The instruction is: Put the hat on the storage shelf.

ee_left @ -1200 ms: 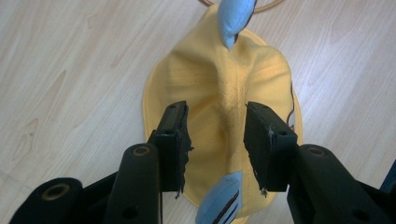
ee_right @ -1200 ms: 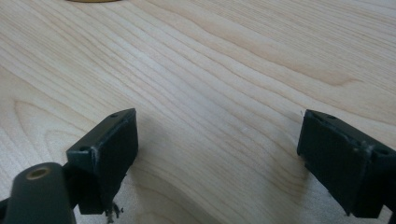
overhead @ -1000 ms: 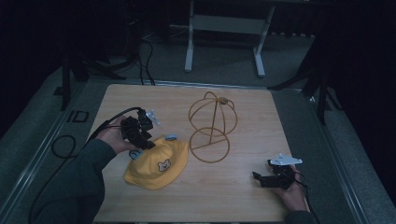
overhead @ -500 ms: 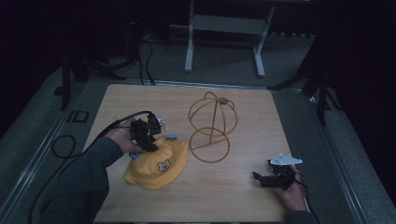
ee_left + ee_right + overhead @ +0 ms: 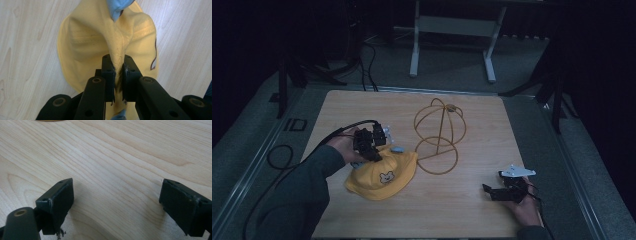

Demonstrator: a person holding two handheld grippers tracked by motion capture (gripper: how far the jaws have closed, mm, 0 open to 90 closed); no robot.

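Yellow cap [image 5: 82, 52]: soft, light, floppy. Left gripper [image 5: 117, 75] pinches a crown fold, good hold. Right gripper [image 5: 117, 202] wide, idle on surface [image 5: 120, 150].

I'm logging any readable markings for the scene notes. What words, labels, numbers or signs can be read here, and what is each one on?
"ID": dark letters on the grey floor mat, beside the table's left edge in the high view.
The yellow cap carries a small cartoon animal face, a picture with no lettering that can be read.
Nothing legible on the wire stand or on either gripper.
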